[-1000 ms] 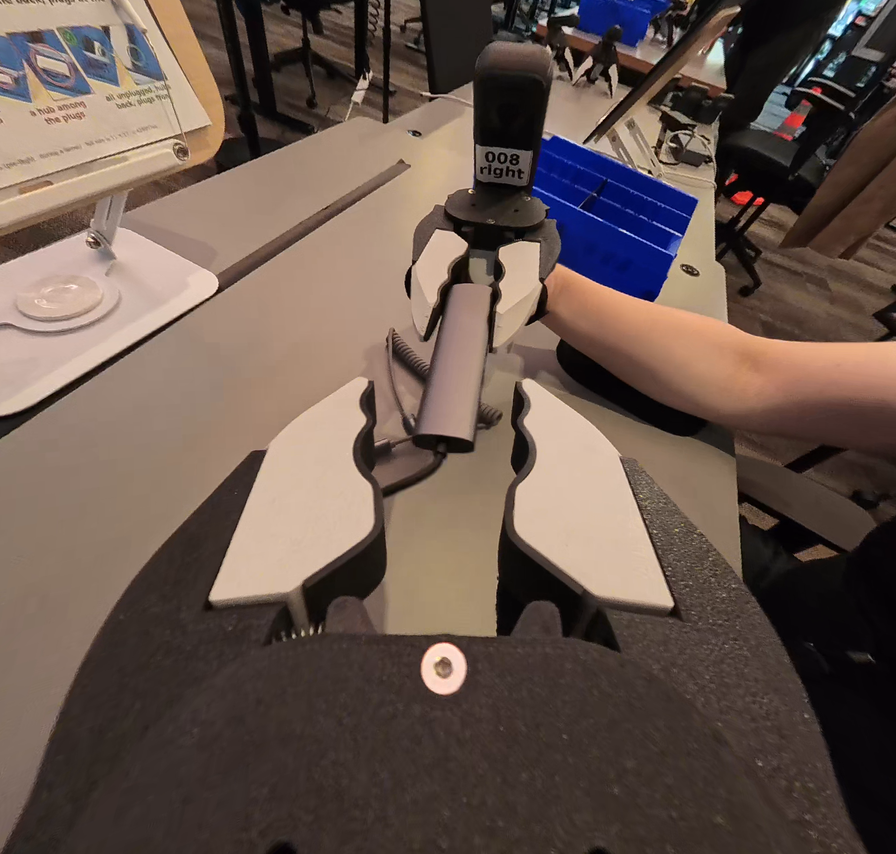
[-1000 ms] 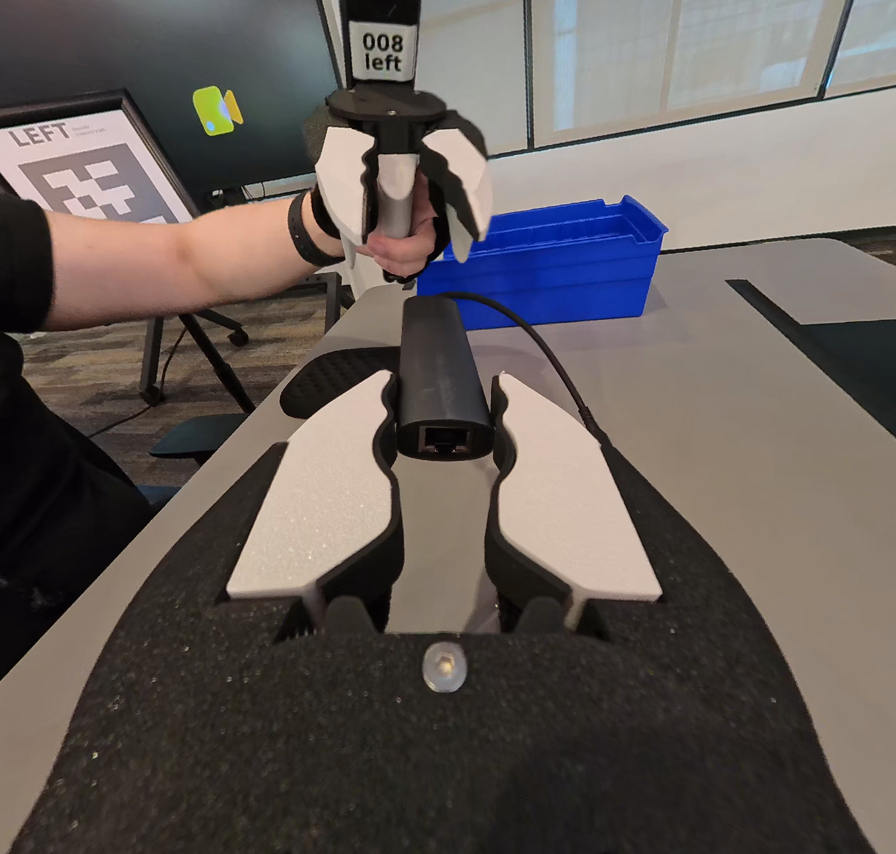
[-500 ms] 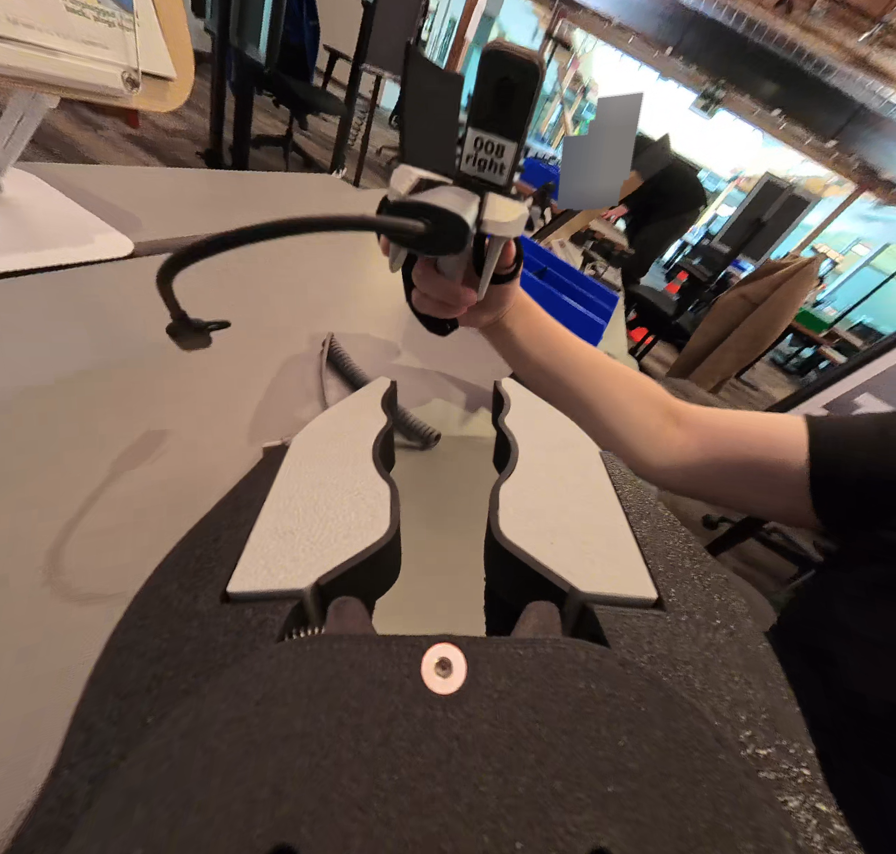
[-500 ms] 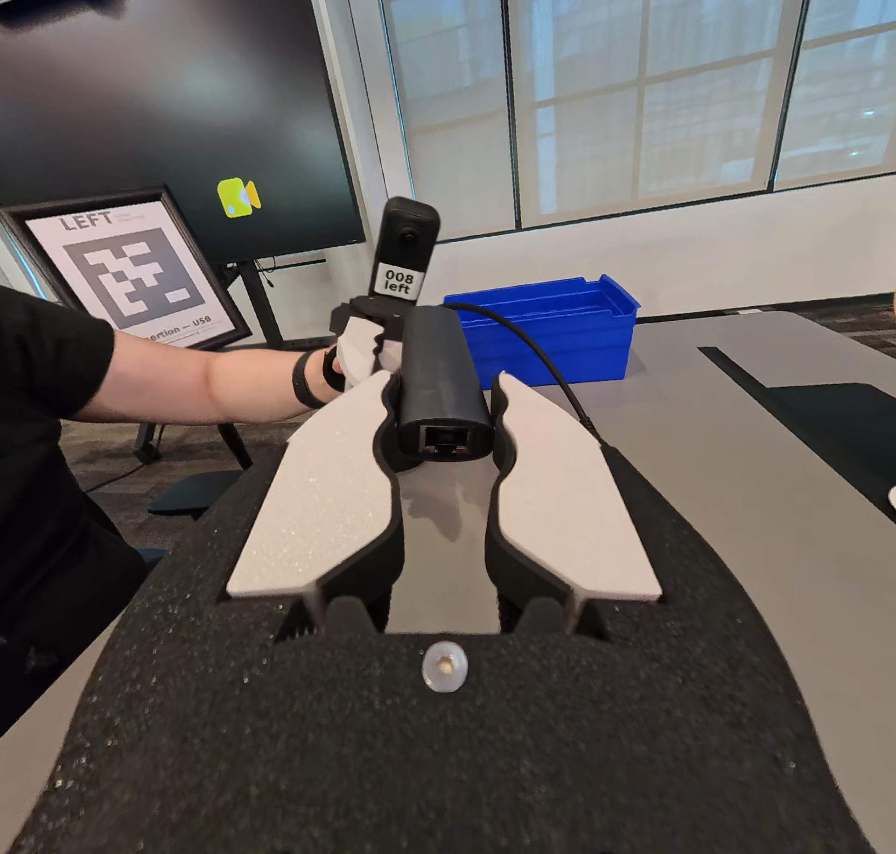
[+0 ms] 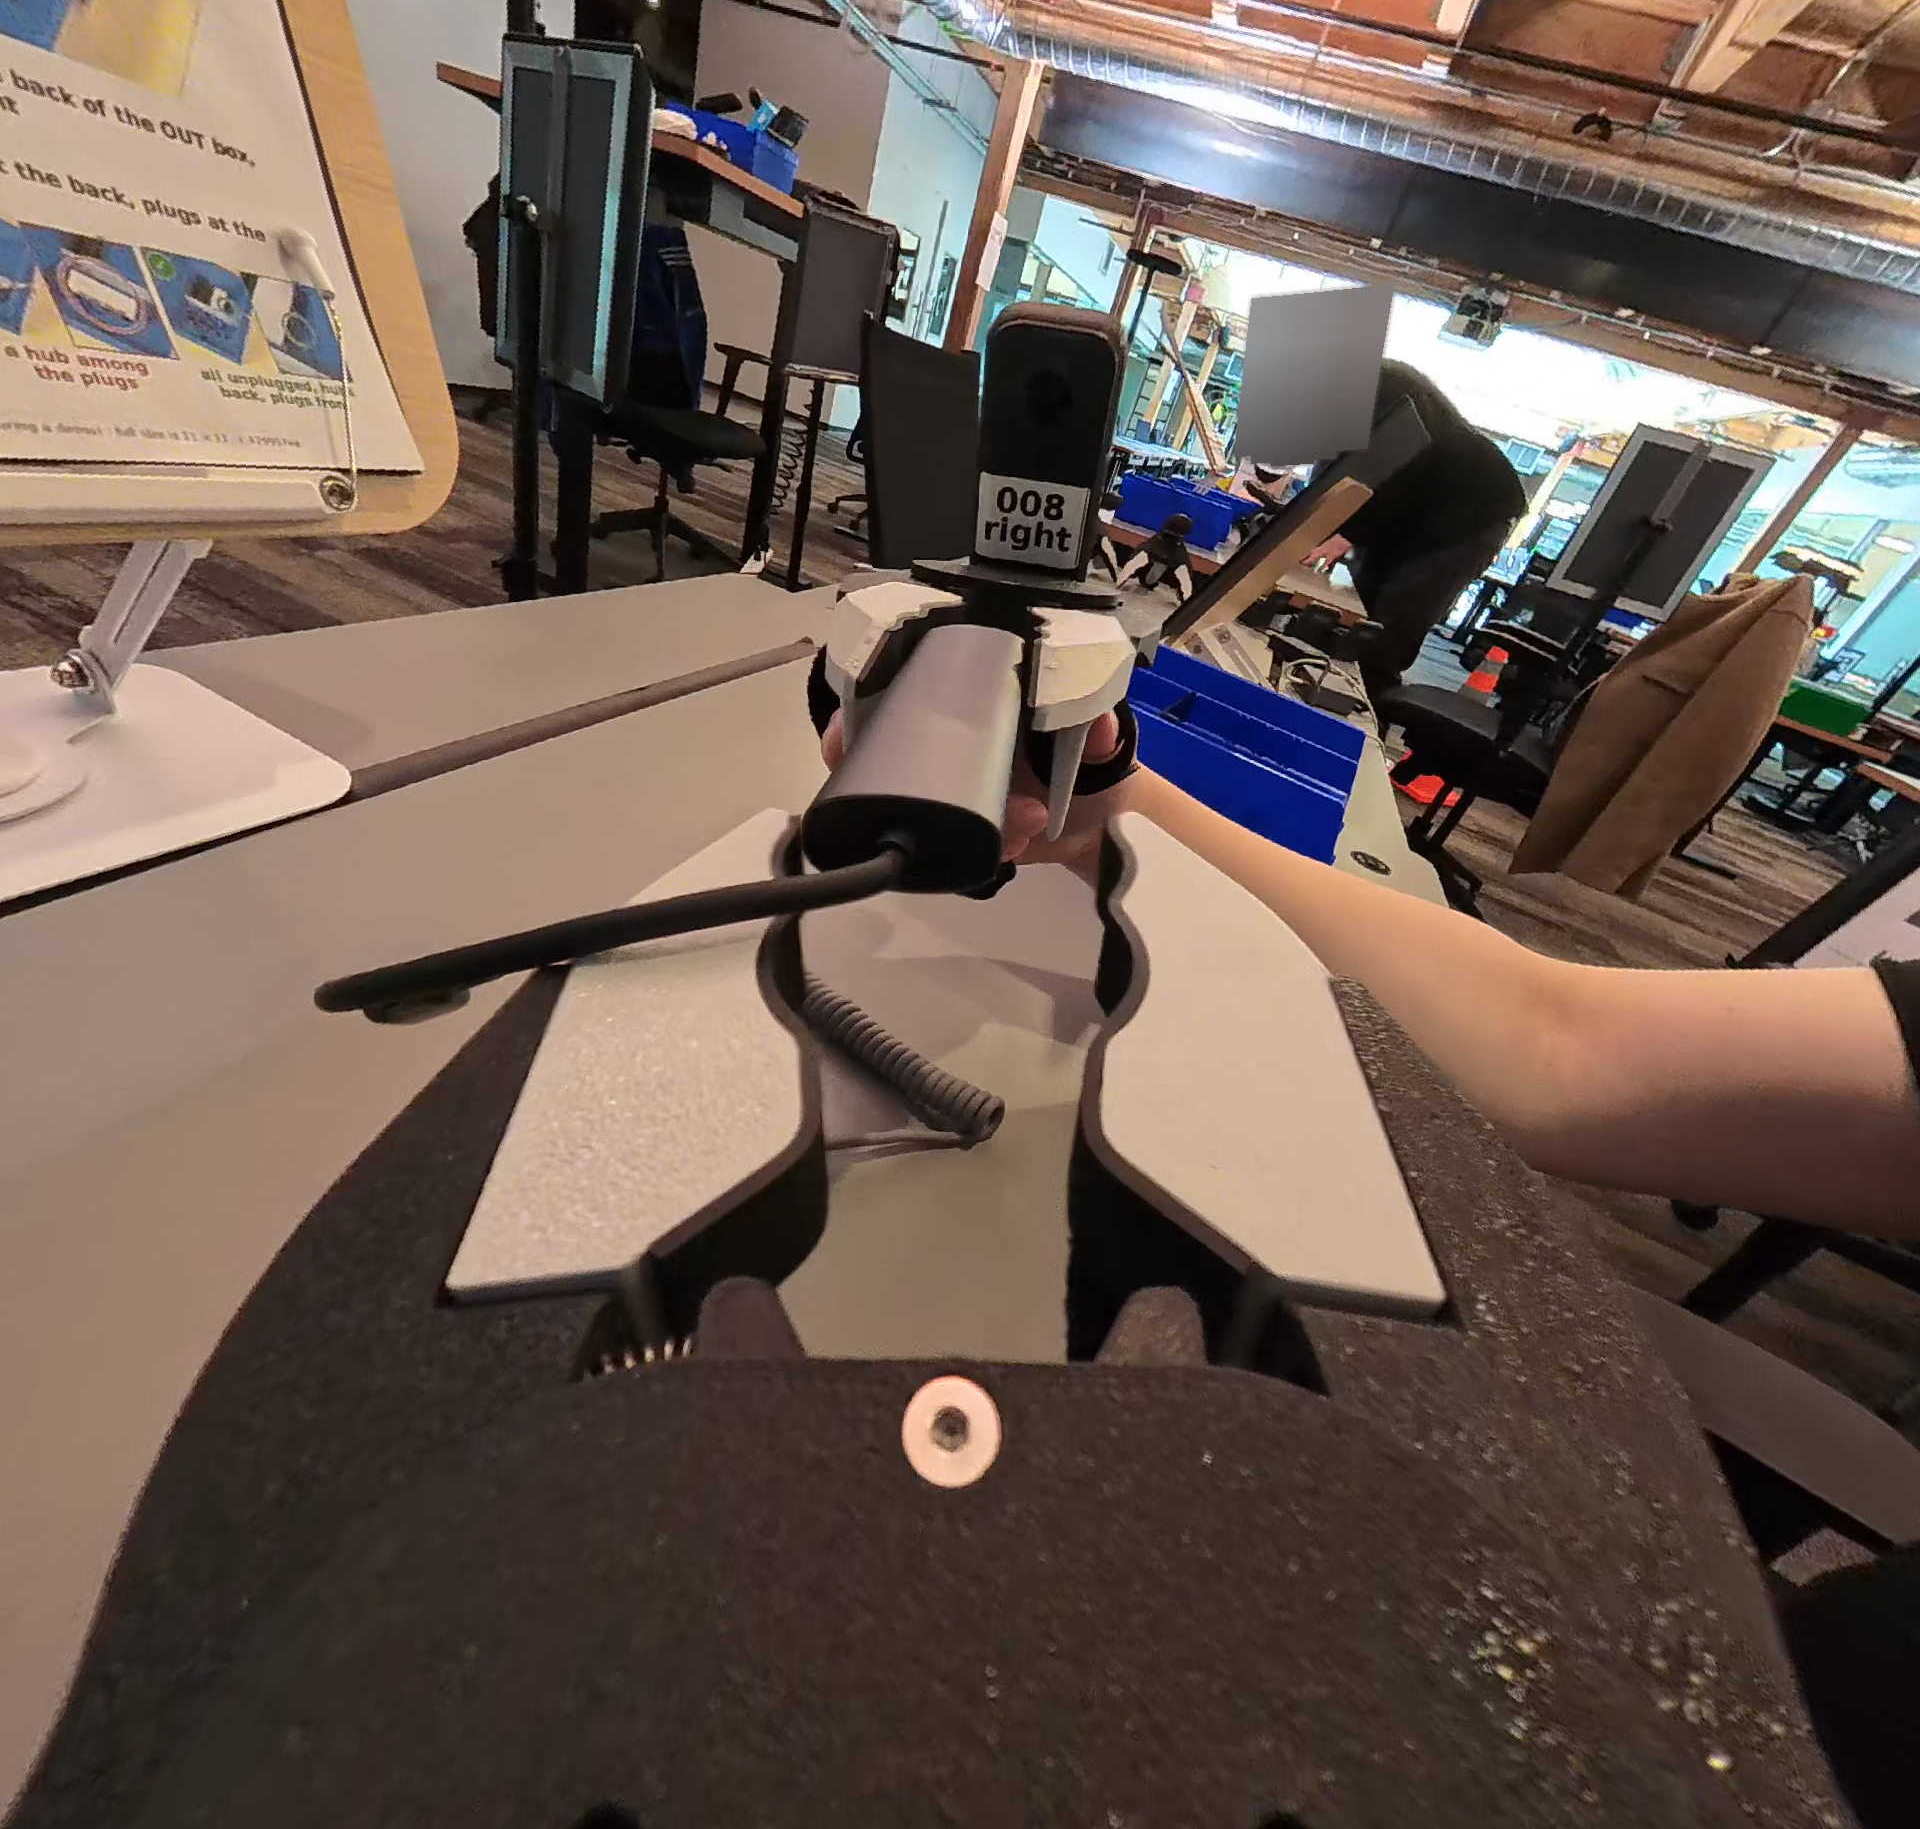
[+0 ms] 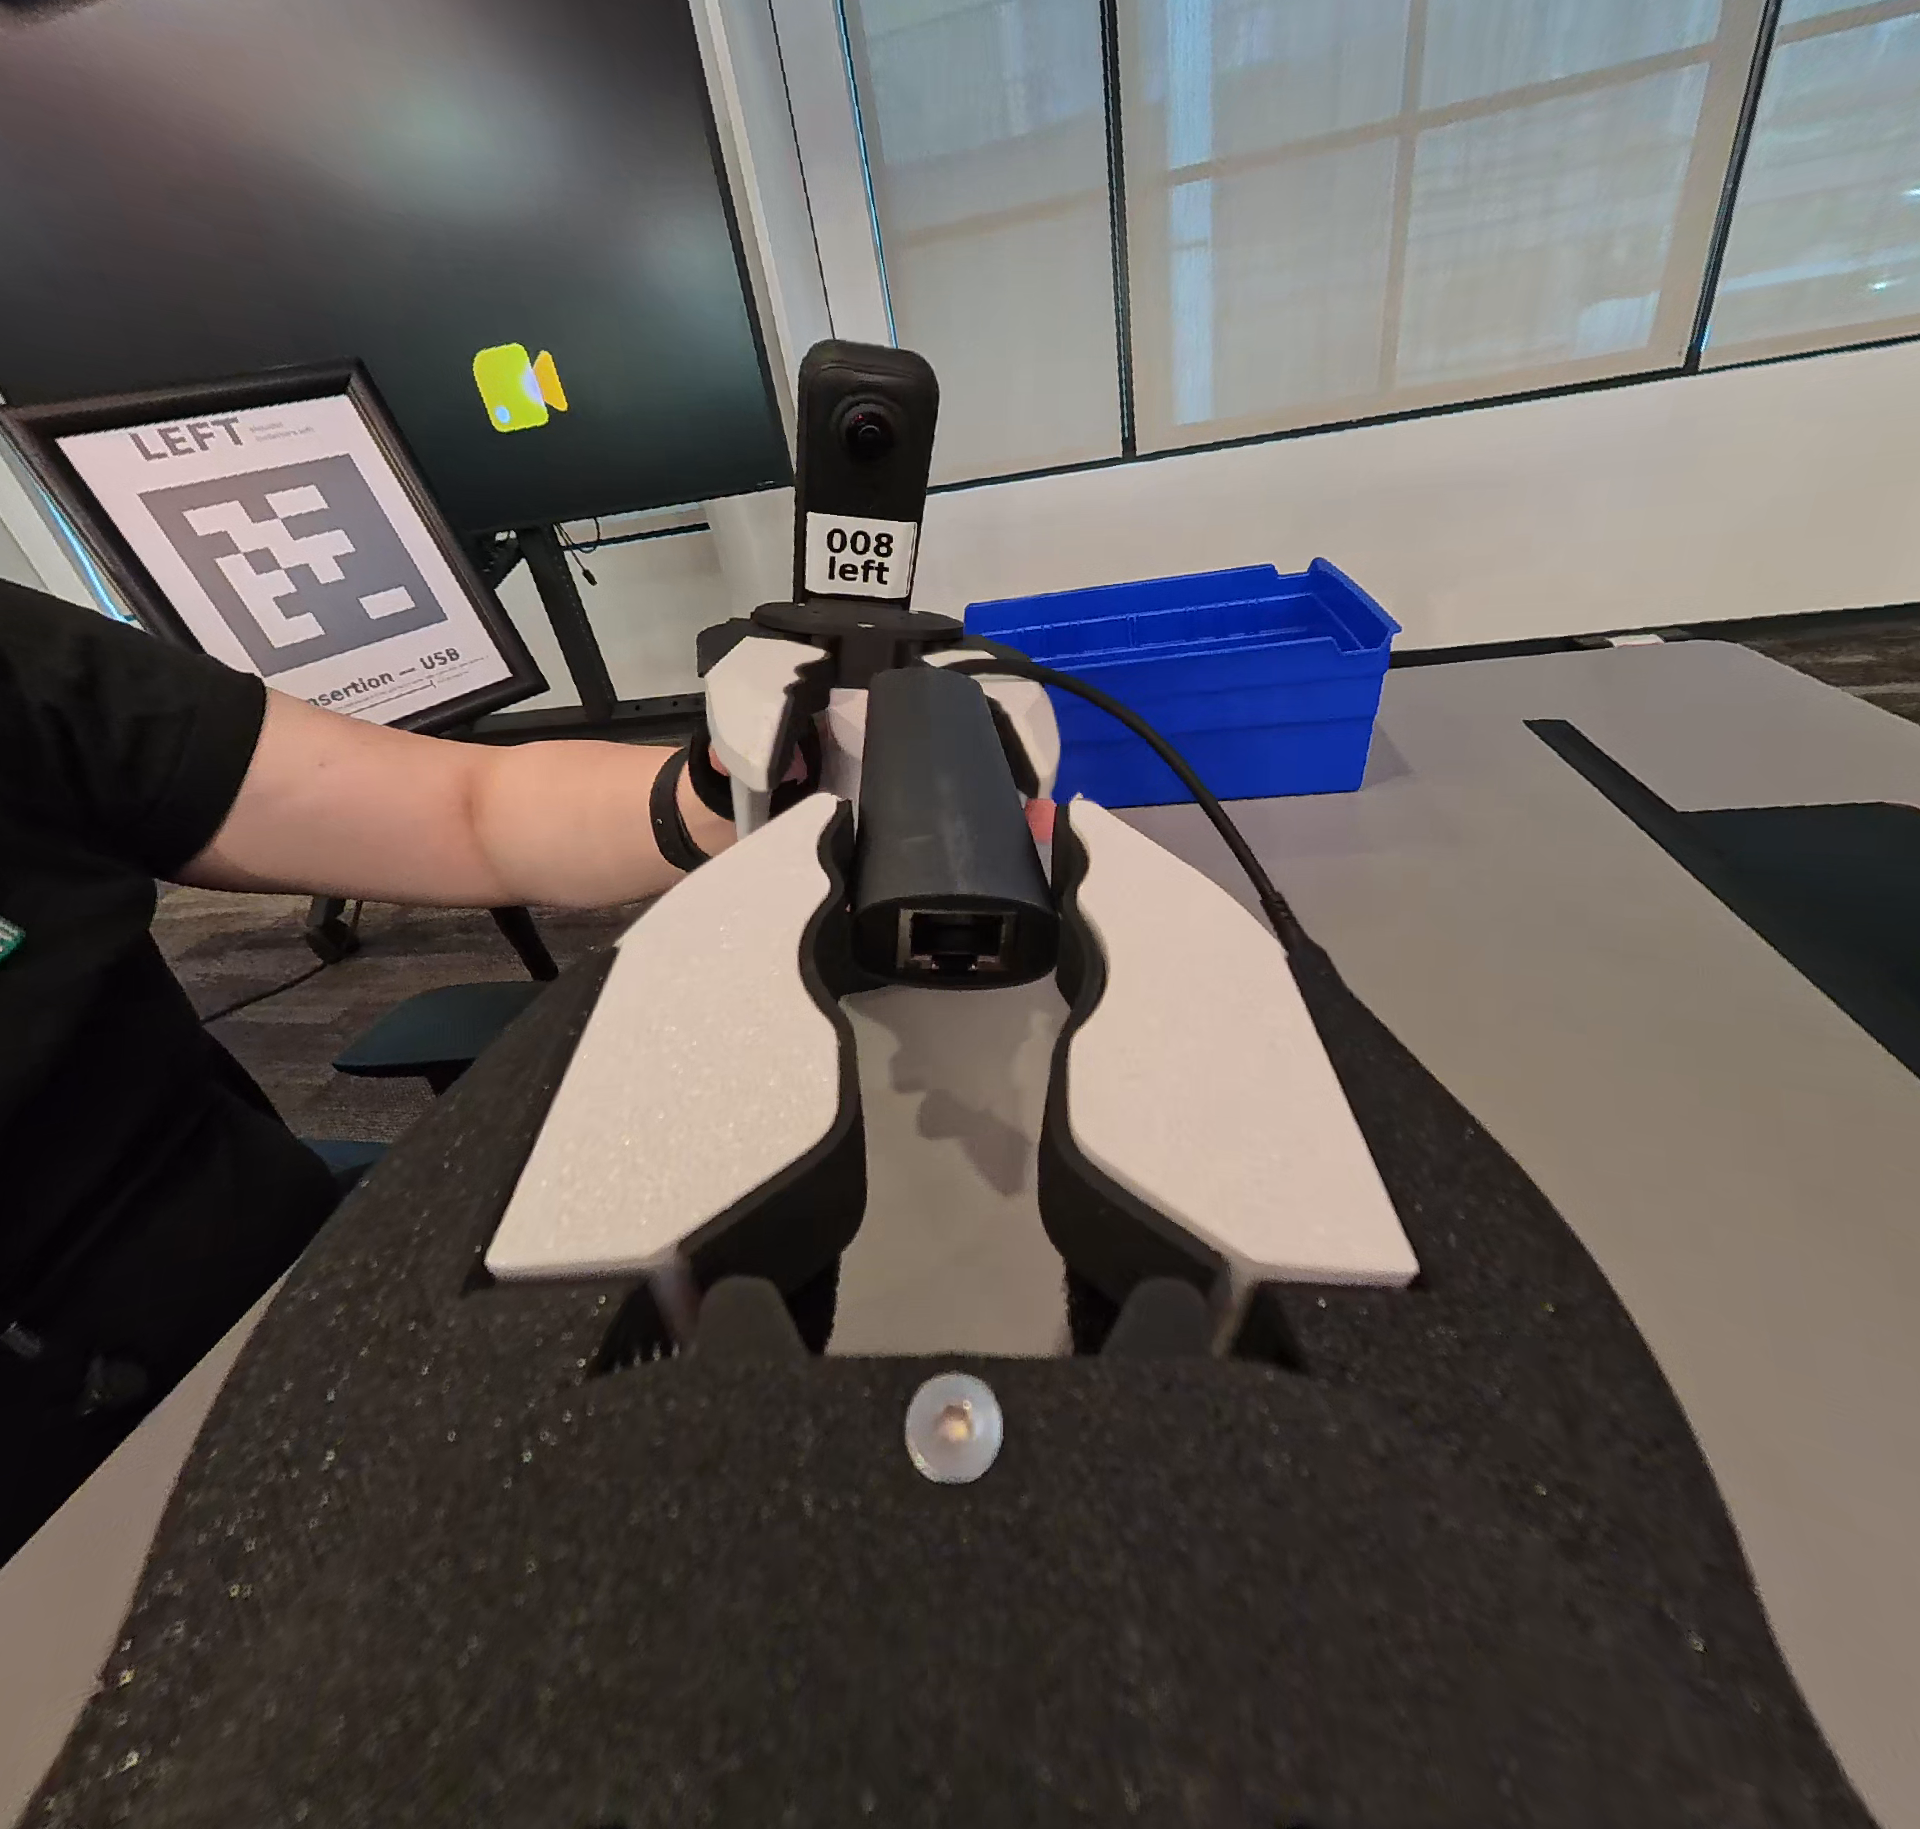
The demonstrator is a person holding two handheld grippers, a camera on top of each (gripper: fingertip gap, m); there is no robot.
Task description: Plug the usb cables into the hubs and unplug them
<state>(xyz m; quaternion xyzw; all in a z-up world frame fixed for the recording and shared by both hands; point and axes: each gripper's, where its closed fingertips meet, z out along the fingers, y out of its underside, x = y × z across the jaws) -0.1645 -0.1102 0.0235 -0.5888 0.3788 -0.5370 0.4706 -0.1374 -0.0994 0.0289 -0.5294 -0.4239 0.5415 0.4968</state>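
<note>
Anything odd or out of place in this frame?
Nothing damaged or spilled. The right gripper holds the hub above the table, its cable drooping loose, while the coiled cable lies unplugged between the left gripper's fingers.

The slim dark grey metal hub [image 5: 920, 761], a second ago resting on the grey table [image 5: 312, 906], now hangs lifted in the right gripper [image 5: 982, 699]. Its black cable [image 5: 623, 932] now trails left, and the left gripper [image 6: 883, 740] sits nearer the hub.

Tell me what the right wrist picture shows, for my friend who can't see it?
A hand-held gripper is shut on a dark USB hub, held above a grey table, with the hub's black cable curving off to the right. Facing it is the other hand-held gripper, held by a person's hand, with a blue bin behind.
</note>
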